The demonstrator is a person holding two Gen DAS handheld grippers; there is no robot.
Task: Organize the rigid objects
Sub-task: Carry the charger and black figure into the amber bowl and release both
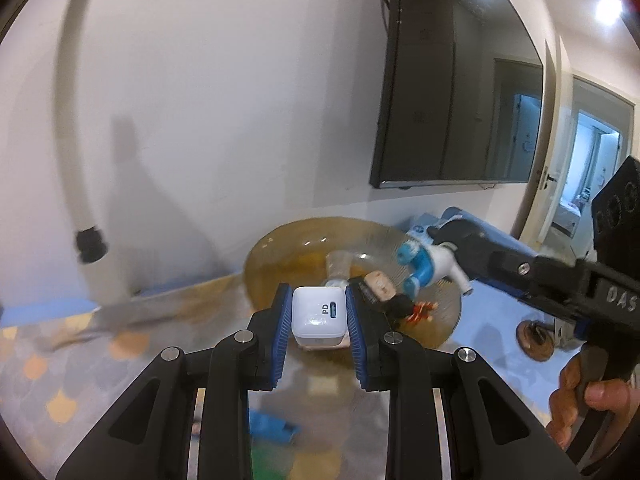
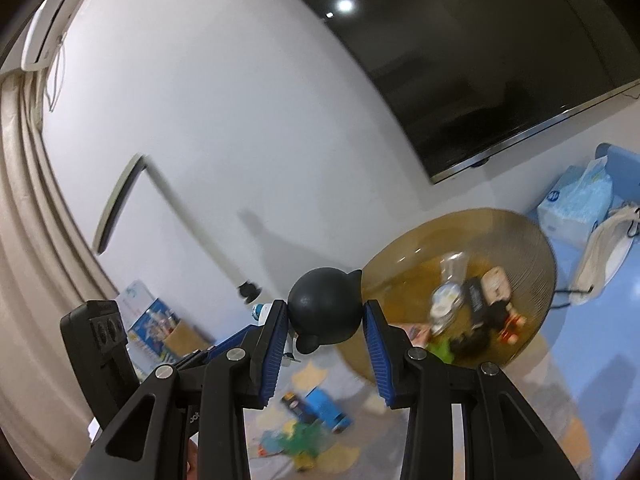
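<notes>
The left claw [image 1: 319, 312] pinched a small white charger block [image 1: 319, 317] between its blue pads, and the letters PD and a little port showed on the block's face. Just past the block, at about 12 o'clock from it, sat a big see-through brown bowl [image 1: 280, 240]. In the bowl lay a clear cup [image 1: 340, 264], a small doll figure [image 1: 380, 284] and some other little things too blurred to tell. At 3 o'clock in the left view, a hand [image 1: 584, 396] held the handle of the right claw, and that claw carried a blue and white toy figure [image 1: 424, 266] over the bowl's right side. In the right view, the right claw [image 2: 325, 314] pinched the toy's round black head [image 2: 326, 308] between its blue pads. The brown bowl [image 2: 532, 240] was at 3 o'clock from the head, tipped in the picture. Down at 6 o'clock, a blue box [image 2: 326, 406] and some green and yellow bits [image 2: 304, 442] lay on a patterned surface [image 2: 372, 408]. A big dark screen [image 1: 456, 80] hung on the white wall [image 1: 220, 100] at 1 o'clock.
</notes>
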